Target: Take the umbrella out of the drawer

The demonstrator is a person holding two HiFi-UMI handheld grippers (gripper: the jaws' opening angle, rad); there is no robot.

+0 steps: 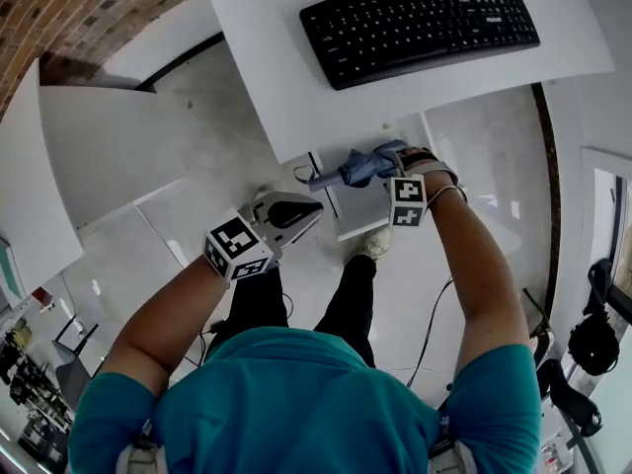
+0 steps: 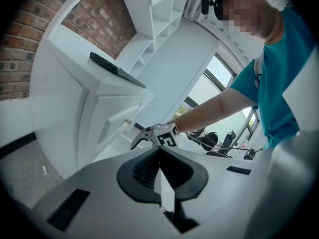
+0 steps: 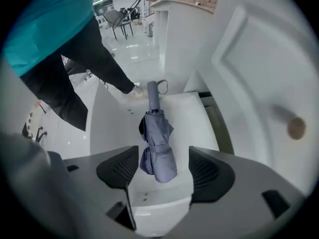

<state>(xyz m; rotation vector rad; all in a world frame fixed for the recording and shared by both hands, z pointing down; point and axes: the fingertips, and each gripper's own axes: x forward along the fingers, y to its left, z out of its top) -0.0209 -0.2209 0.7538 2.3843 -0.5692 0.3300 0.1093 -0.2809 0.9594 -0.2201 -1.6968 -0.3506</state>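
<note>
Two tongs are seen: the right tongs (image 3: pixel 162 159) are held wide open above the folded blue-grey umbrella (image 3: pixel 157 144), which lies ungripped in the open white drawer (image 3: pixel 197 114); the left tongs (image 2: pixel 159 156) are closed, empty

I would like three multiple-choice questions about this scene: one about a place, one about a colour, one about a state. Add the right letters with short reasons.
1. Where does the umbrella lie?
A. in a bag
B. in the open drawer
C. on a bed

2. What colour is the umbrella?
A. red
B. yellow
C. blue-grey

3. How do the fingers of the right gripper stand?
A. apart, one on each side of the umbrella
B. closed on the umbrella
C. closed on nothing

Answers:
1 B: it rests on the white drawer bottom.
2 C: its folded cloth is blue-grey.
3 A: the fingers stand wide and do not press the cloth.
</note>
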